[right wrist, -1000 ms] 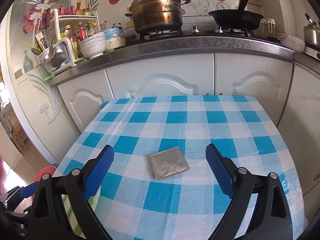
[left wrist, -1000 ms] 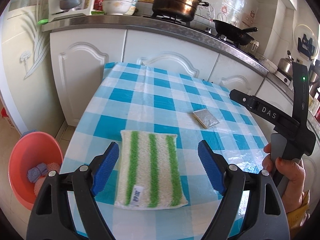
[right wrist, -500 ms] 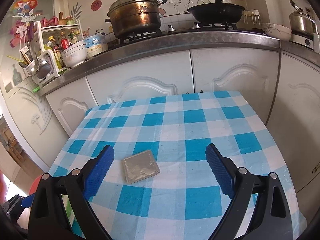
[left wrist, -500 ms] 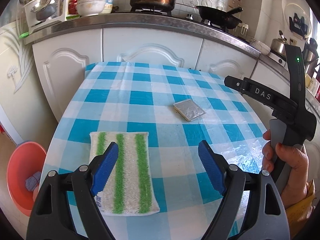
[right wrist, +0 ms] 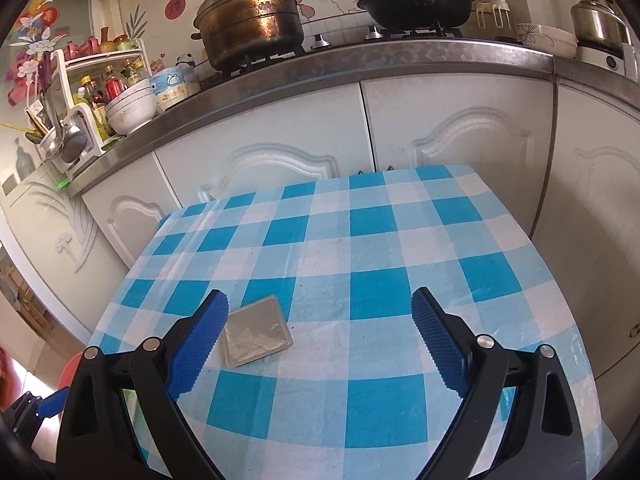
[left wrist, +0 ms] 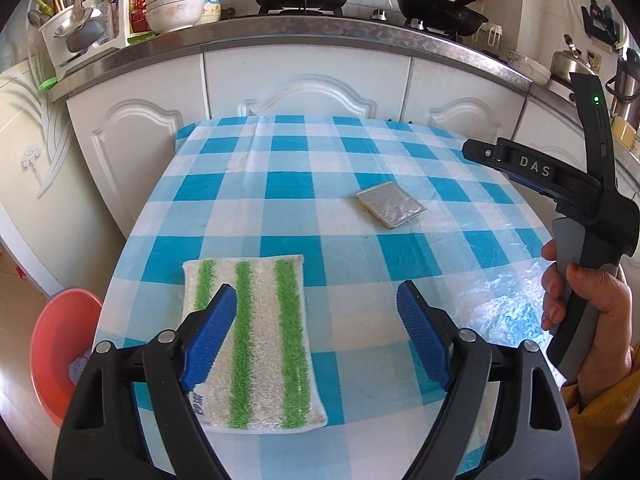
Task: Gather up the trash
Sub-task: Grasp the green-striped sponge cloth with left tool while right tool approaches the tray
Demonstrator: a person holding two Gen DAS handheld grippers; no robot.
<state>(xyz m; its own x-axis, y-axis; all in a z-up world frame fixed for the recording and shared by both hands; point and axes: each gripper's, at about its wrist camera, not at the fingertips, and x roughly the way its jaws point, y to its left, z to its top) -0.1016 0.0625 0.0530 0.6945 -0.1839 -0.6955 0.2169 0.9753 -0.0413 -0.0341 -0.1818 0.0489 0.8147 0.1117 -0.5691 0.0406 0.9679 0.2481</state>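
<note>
A flat silver foil packet [left wrist: 392, 210] [right wrist: 258, 336] lies on the blue-checked tablecloth [left wrist: 280, 184] [right wrist: 380, 280]. A white cloth with green stripes [left wrist: 260, 344] lies near the front edge. My left gripper [left wrist: 316, 300] hangs open above the table, its left finger [left wrist: 212, 332] over the cloth and nothing between the jaws. My right gripper [right wrist: 320, 308] is open too. The packet sits just inside its left finger [right wrist: 196, 348], untouched. In the left wrist view the right gripper's black body [left wrist: 540, 176] shows at the right, held by a hand [left wrist: 580, 308].
A pink basin [left wrist: 60, 344] [right wrist: 70, 364] with some scraps in it stands on the floor left of the table. White cabinets [left wrist: 304, 80] and a counter with a pot [right wrist: 252, 20], a pan, bowls and a rack rise behind the table.
Both grippers have swung to the right. The striped cloth has slid leftward under the left finger, and the packet has drifted from mid-gap to beside the right gripper's left finger. Both stay open.
</note>
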